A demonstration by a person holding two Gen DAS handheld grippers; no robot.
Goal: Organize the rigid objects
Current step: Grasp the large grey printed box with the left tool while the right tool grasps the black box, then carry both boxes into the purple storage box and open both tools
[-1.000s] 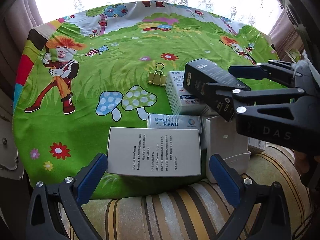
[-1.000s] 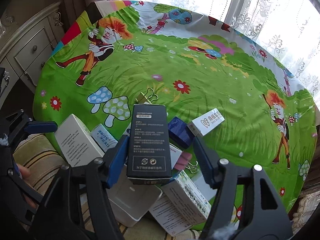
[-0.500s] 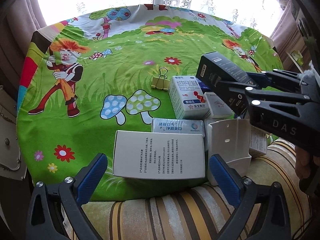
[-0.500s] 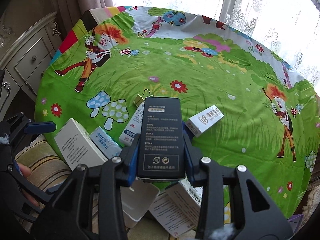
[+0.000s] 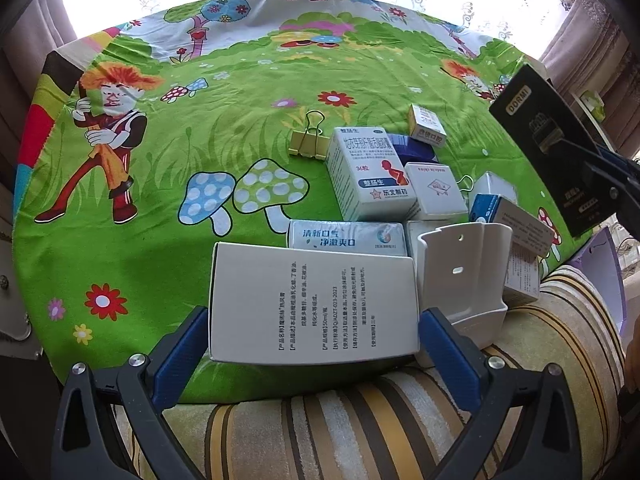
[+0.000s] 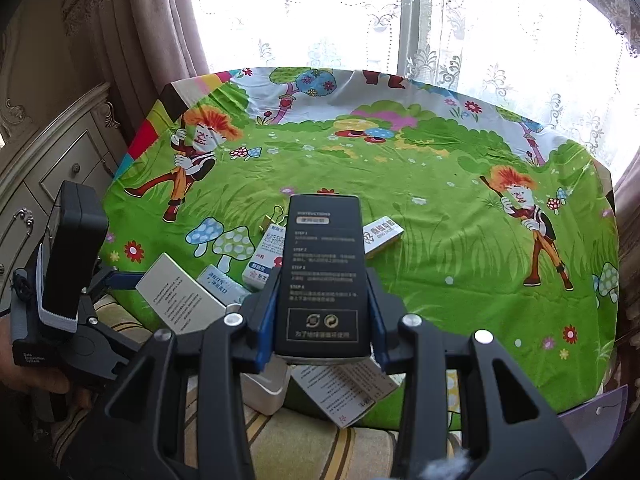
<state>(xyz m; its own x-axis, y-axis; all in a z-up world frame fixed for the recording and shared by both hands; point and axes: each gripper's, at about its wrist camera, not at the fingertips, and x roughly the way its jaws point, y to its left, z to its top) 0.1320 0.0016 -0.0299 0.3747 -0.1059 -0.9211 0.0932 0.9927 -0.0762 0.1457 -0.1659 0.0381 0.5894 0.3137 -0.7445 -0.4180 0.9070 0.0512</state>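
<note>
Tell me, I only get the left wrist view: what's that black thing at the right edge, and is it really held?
Observer: It's a black box. The right gripper has just been closing its jaws, and its blue pads clamp the box on both long sides.
Operator: I see only a side marked DORMI. What's on its face?
Observer: Numbered steps in pale print, with two round recycling marks near the bottom.
Operator: Anything off to the far left?
Observer: A pale dresser with knobbed drawers.
</note>
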